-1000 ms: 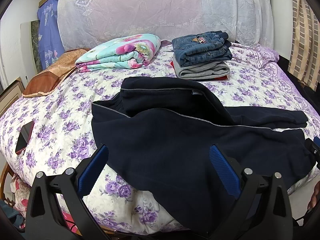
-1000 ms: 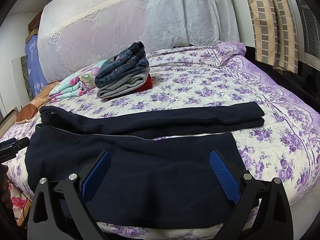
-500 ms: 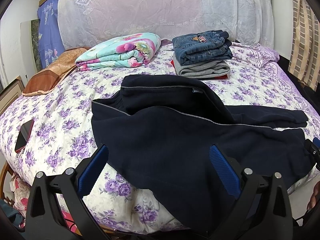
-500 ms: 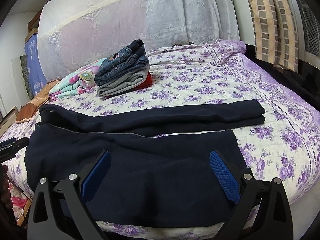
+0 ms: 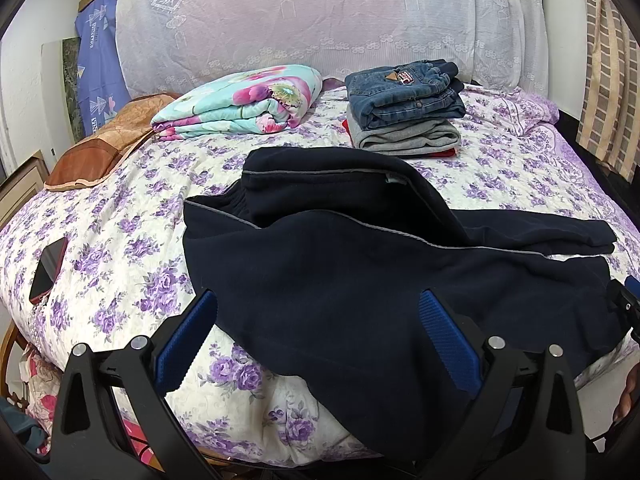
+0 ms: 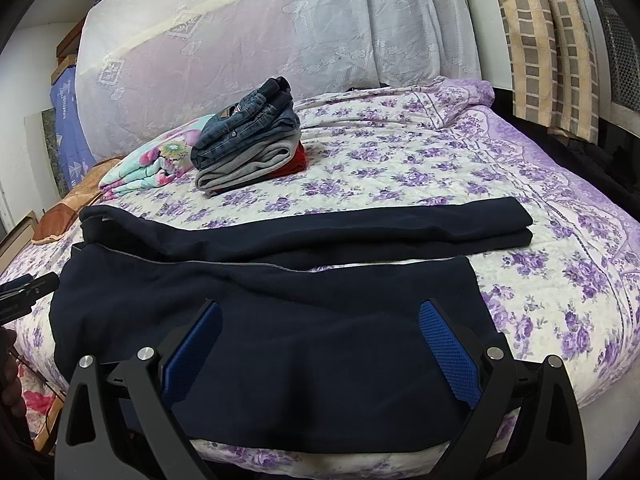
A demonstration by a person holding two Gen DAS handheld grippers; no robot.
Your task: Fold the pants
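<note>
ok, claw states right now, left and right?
Left claw: open, holding nothing, above the navy pants.
Right claw: open, holding nothing, above the same pants.

Left wrist: near bed edge (image 5: 120, 264), left, facing far wall.
Right wrist: near edge, right, facing far-left.
Shared: dark pants (image 5: 360, 280) (image 6: 280, 320), folded stack (image 5: 404, 120) (image 6: 248, 152).

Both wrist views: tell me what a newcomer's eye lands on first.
The dark navy pants dominate, spread across the near edge of the purple-flowered bedspread, one leg stretched toward the right side. Behind them sits a neat stack of folded clothes topped by jeans, with a bright floral blanket to its left. Both grippers, left and right, hover open over the near pants edge.
</note>
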